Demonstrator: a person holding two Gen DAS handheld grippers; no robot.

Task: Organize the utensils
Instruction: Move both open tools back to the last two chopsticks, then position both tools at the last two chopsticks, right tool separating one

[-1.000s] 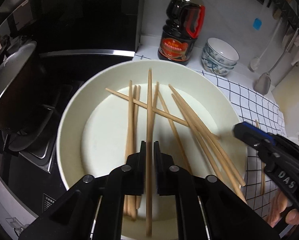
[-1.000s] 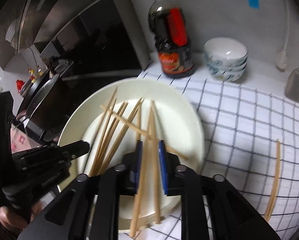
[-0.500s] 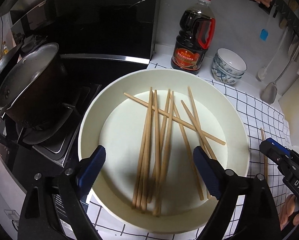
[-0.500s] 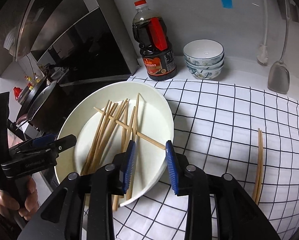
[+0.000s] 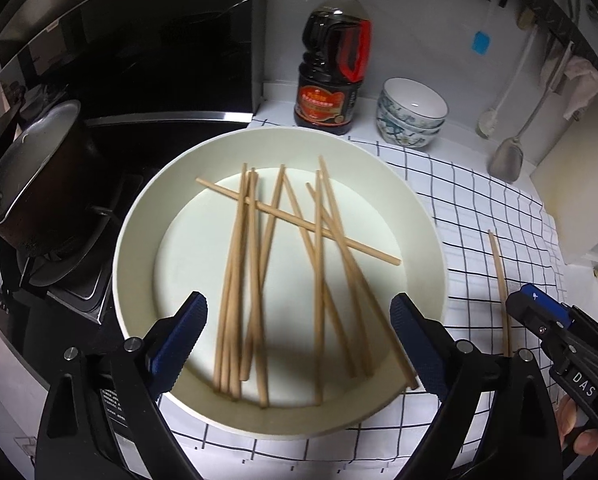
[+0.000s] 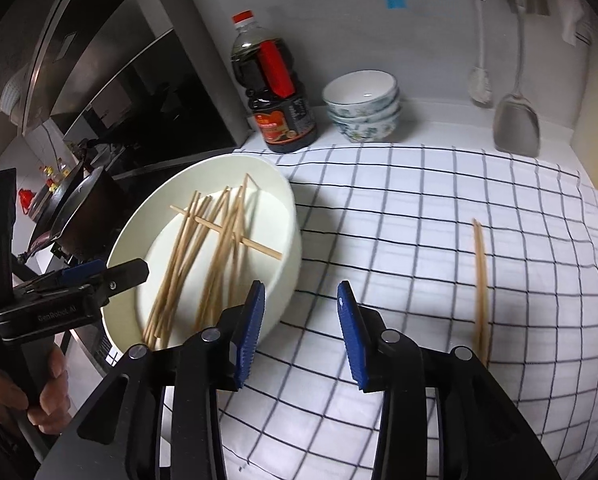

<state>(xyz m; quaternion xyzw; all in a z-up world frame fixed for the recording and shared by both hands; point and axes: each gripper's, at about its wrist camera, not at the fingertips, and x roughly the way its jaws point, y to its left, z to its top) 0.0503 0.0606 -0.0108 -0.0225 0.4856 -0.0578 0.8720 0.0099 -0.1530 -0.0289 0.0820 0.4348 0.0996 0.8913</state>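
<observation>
left tool (image 5: 299, 344): jaws opening wide over plate (image 5: 139, 216); grasps nothing
right tool (image 6: 301, 328): opening, empty, above checked cloth (image 6: 419, 240)
chopsticks (image 5: 275, 264): loose pile on plate; one pair (image 6: 480, 280) on cloth

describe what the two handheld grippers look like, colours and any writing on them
Both the left gripper and right gripper are black, angular frames with silver pivot screws and ridged blue pads on the jaws. White lettering marks their sides: "DAS" on the right one, "GenRobot.AI" on the left.
</observation>
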